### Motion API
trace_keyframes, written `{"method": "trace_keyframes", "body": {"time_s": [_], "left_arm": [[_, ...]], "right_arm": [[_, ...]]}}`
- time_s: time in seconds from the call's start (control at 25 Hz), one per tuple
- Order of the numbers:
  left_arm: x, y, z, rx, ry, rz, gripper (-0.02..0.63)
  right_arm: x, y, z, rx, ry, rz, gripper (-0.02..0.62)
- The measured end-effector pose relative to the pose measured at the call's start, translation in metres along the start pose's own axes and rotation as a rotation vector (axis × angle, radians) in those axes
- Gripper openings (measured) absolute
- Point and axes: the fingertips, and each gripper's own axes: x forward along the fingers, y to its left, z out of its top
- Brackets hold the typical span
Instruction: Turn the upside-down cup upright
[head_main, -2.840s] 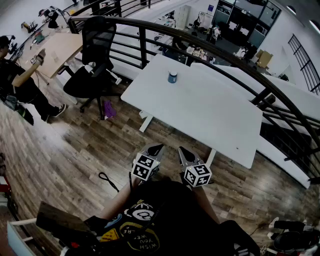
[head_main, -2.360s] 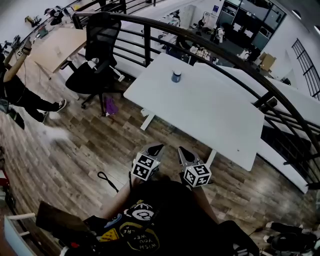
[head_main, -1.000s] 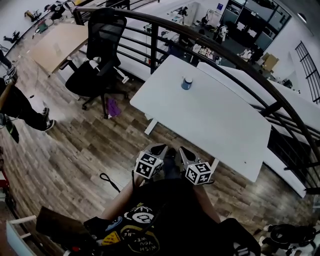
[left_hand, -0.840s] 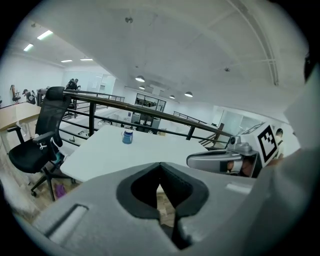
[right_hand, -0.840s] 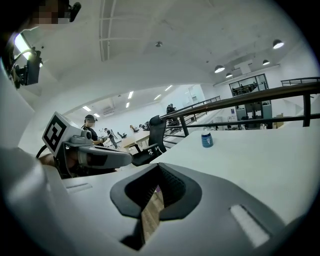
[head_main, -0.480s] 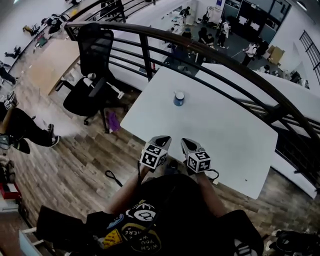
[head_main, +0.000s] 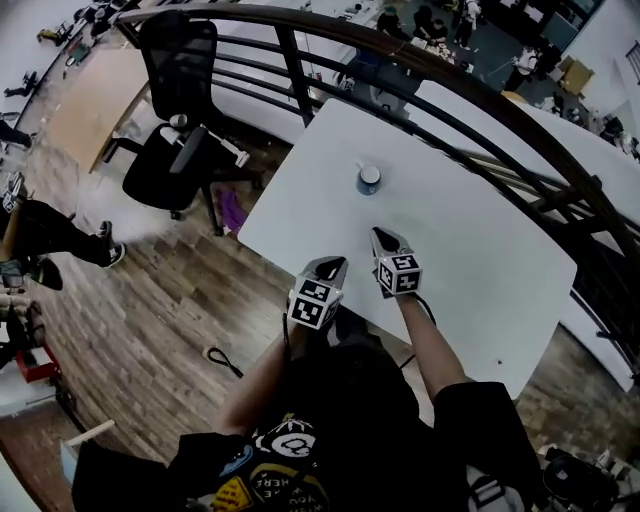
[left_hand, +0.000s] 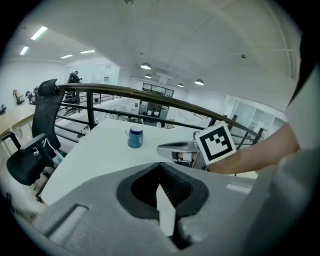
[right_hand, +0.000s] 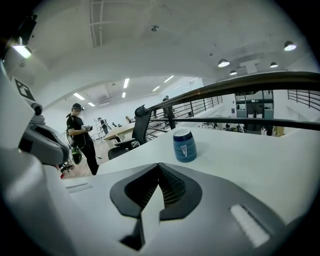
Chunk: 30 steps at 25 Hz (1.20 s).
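Both pairs of jaws are pressed together and pinch nothing. In the head view, the left gripper and the right gripper are at the centre of the frame, touching nothing. The blue cup stands upside-down on the white table, just above them and apart.

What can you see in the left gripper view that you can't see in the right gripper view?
Only the left gripper view shows the right gripper, with its marker cube and the arm holding it. Only the right gripper view shows a person in black standing off to the side of the table. Both views show the blue cup, upside down on the white table, plus the black chair and the dark railing.
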Motion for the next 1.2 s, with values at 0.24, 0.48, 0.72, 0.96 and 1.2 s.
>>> {"method": "trace_keyframes", "body": {"time_s": [0.24, 0.48, 0.72, 0.96, 1.2], "left_arm": [[0.026, 0.084, 0.020, -0.029, -0.032, 0.093, 0.005], [0.057, 0.126, 0.023, -0.077, -0.025, 0.112, 0.005], [0.065, 0.116, 0.028, -0.139, -0.018, 0.052, 0.005], [0.073, 0.121, 0.078, -0.080, -0.025, -0.004, 0.130], [0.091, 0.090, 0.125, 0.203, 0.066, -0.089, 0.329]], "right_arm": [[0.098, -0.053, 0.011, -0.087, 0.071, -0.085, 0.247], [0.161, -0.079, 0.028, -0.195, 0.100, -0.138, 0.395], [0.197, -0.081, 0.041, -0.195, 0.090, -0.101, 0.401], [0.179, -0.045, 0.040, -0.339, 0.144, -0.015, 0.394], [0.112, 0.015, 0.070, -0.572, 0.168, 0.066, 0.394]]}}
